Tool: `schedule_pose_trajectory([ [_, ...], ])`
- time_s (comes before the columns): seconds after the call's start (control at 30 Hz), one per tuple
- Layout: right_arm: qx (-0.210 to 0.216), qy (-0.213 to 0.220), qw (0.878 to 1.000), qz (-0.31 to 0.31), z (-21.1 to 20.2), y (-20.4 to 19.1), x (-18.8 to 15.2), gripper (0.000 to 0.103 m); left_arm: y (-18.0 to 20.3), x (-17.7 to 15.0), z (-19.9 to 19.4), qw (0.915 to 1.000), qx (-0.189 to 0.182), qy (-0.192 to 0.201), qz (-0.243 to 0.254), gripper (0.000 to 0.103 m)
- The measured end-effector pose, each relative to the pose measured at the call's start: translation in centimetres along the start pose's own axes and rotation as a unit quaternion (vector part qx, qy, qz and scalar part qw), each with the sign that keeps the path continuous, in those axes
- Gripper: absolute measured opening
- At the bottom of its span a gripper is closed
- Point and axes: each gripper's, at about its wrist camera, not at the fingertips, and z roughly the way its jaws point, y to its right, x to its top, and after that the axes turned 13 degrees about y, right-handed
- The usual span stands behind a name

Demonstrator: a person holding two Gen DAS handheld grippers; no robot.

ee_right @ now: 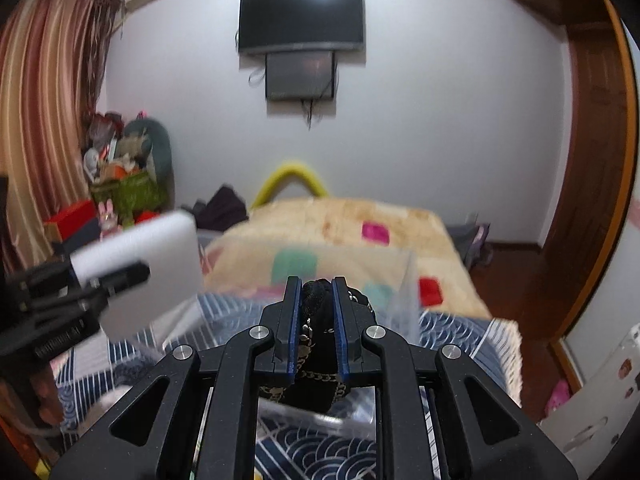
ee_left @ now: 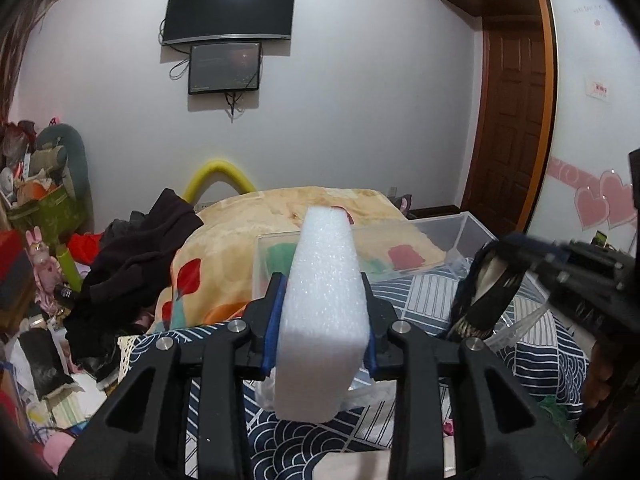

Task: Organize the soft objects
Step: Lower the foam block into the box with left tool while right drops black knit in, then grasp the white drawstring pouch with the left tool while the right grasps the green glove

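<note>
The left gripper [ee_left: 325,322] is clamped on a white foam block [ee_left: 324,312], with both blue-padded fingers [ee_left: 275,320] pressed against the block's two broad faces. The block's long axis runs forward and upward along the fingers, away from the camera; its rounded far end points toward the wall, and its near end overhangs below the fingers. The block is held in the air above a bed with a navy patterned cover [ee_left: 432,300]. A clear plastic bin [ee_left: 468,228] stands on the bed just beyond the block.

The right gripper [ee_right: 316,322] is closed narrowly on a black soft pouch [ee_right: 316,300] trimmed with a gold chain. The pouch stands roughly upright between the fingers, with its top rising slightly above the fingertips and its body hanging below them. It is held above the clear bin's wall [ee_right: 408,292].

In the left wrist view, the right gripper [ee_left: 516,248] appears at the right edge with the dark pouch [ee_left: 484,292] tilted beneath it. In the right wrist view, the left gripper [ee_right: 104,280] and the foam block [ee_right: 148,268] appear at the left, blurred. A beige blanket [ee_right: 332,224] covers the far part of the bed.
</note>
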Motion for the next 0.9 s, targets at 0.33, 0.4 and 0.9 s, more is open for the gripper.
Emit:
schedule_pose_trajectory([
  [0.33,0.004,-0.045,0.999,-0.010,-0.3,1.4,-0.6,0.022,1.7,0.2,2.5,0.9988,-0.015,-0.044,0.013,0.069],
  [0.4,0.003,-0.045,0.999,-0.010,-0.5,1.6,-0.6,0.027,1.3,0.1,2.6,0.9981,-0.025,-0.056,-0.002,0.069],
  [0.9,-0.009,0.003,1.000,-0.020,-4.2,1.9,0.1,0.072,2.7,0.1,-2.7,0.9983,-0.050,-0.029,0.005,0.083],
])
